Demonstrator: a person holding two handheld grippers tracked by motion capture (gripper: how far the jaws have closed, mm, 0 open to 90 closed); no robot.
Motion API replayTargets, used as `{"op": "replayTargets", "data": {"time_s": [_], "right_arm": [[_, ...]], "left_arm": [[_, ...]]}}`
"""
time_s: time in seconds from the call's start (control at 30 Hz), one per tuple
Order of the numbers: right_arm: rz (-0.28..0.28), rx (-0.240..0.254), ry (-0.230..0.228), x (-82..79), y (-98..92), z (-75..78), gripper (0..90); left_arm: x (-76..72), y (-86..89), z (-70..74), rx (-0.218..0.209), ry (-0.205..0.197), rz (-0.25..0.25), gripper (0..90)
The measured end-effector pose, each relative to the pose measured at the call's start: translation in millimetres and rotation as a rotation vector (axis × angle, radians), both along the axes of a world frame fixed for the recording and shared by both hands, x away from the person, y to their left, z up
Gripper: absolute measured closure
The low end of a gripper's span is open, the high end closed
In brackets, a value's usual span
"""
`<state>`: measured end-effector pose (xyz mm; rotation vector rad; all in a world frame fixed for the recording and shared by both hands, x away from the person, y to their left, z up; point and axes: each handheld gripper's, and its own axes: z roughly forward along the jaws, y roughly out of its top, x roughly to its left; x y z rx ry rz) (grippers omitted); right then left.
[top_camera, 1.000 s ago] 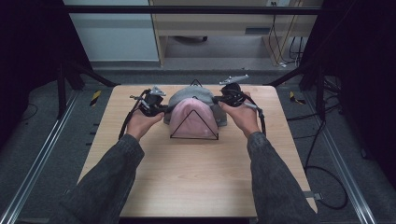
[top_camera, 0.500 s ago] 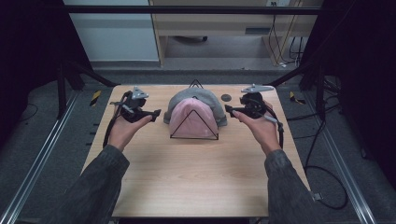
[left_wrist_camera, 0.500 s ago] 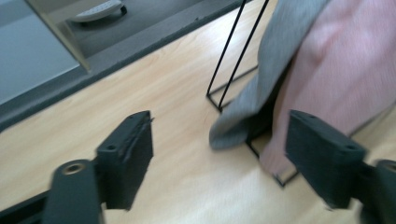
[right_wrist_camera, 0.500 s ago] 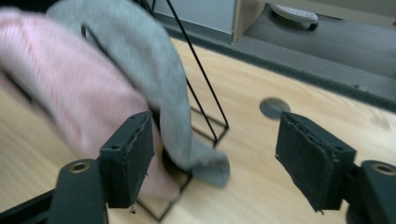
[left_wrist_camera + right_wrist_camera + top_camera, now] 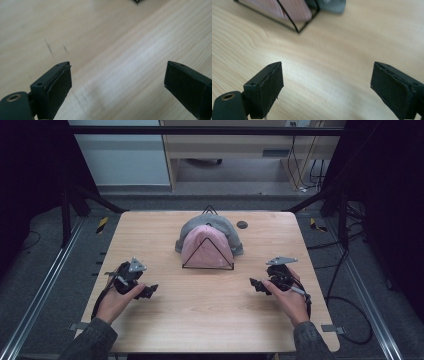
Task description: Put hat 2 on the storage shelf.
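A black wire triangle rack (image 5: 207, 267) stands at the table's far middle. A pink cloth (image 5: 205, 247) is draped over it, with a grey cloth (image 5: 215, 224) behind and around the pink one. My left gripper (image 5: 150, 290) hovers low over the table's near left, well away from the rack. Its jaws have just been opening and stand wide, with bare wood between them (image 5: 117, 82). My right gripper (image 5: 255, 284) is at the near right; its jaws have also just been opening and nothing is between them (image 5: 327, 85). The right gripper view catches the rack's corner (image 5: 298, 30) and the pink cloth (image 5: 294, 8).
A small dark round spot (image 5: 242, 224) lies on the wooden table (image 5: 210, 320) right of the grey cloth. Dark frame posts stand at both far corners. Cables (image 5: 350, 305) trail on the floor at the right.
Both hands have left the cloth on the rack and drawn back toward the person, outward and lower. Both grippers went from shut to wide open; the cloths stay on the rack.
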<state>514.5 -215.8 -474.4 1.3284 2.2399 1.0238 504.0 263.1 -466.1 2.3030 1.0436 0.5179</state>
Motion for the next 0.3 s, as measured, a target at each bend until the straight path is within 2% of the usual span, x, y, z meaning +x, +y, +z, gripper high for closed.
{"op": "replayTargets", "data": {"time_s": [0.1, 0.13, 0.2, 0.27, 0.3], "right_arm": [[-0.011, -0.034, 0.052, -1.9, -1.0, -14.2, 10.7], [-0.017, -0.032, 0.064, -2.6, -1.8, -17.2, 10.7], [-0.018, -0.038, 0.091, -4.7, -2.8, -24.3, 9.7], [-0.025, -0.068, 0.061, -7.2, -2.9, -26.9, 10.0], [-0.031, -0.064, 0.061, -7.7, -3.1, -27.1, 9.8]], "left_arm": [[-2.2, 3.4, -11.4, -0.004, 0.039, 0.022, 6.8], [-2.9, 4.4, -12.6, 0.003, 0.051, 0.023, 6.8], [-4.5, 5.3, -13.8, 0.008, 0.051, 0.027, 6.3], [-3.3, 7.0, -17.0, 0.018, 0.061, 0.031, 5.7], [-1.9, 8.1, -19.2, 0.033, 0.07, 0.032, 5.7]]}}
